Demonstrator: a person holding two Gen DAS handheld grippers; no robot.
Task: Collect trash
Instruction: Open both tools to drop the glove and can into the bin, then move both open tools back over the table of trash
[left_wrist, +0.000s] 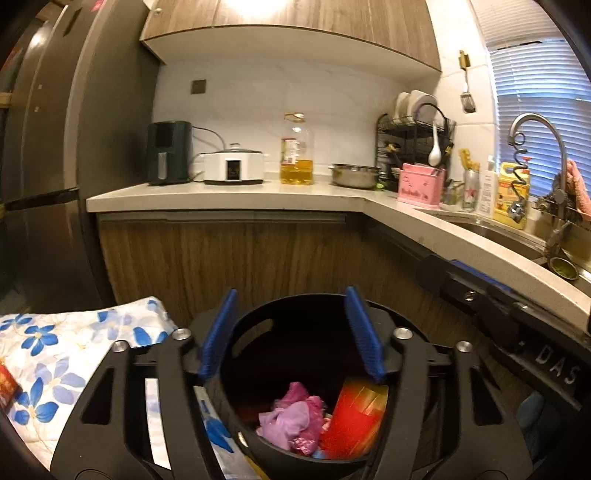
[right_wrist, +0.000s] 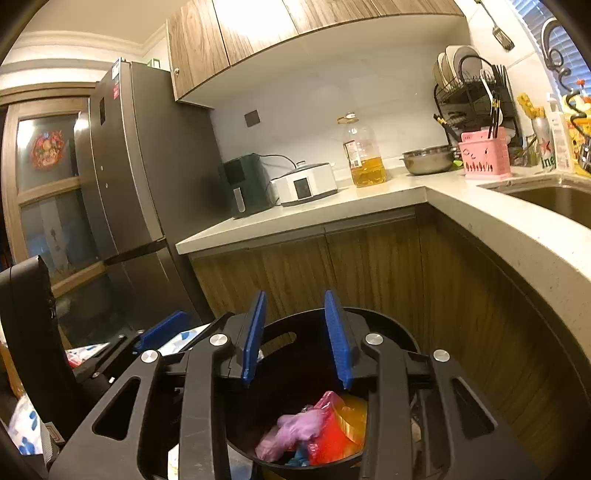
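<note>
A round black trash bin (left_wrist: 258, 325) stands on the floor by the wooden cabinets, and shows in the right wrist view too (right_wrist: 391, 328). Inside lie a crumpled pink plastic bag (left_wrist: 291, 417) and a red and yellow package (left_wrist: 354, 417); both also show in the right wrist view, the bag (right_wrist: 291, 432) and the package (right_wrist: 332, 439). My left gripper (left_wrist: 291, 332) is open and empty above the bin's mouth. My right gripper (right_wrist: 295, 332) is open and empty above the same bin. The left gripper's blue finger (right_wrist: 162, 328) shows at the left in the right wrist view.
A table with a blue-flowered cloth (left_wrist: 66, 347) sits left of the bin, a red item (left_wrist: 7, 384) at its edge. An L-shaped counter (left_wrist: 229, 197) carries an air fryer, cooker, oil bottle, pot and dish rack. A sink (right_wrist: 554, 199) is at right, a fridge (right_wrist: 125, 184) at left.
</note>
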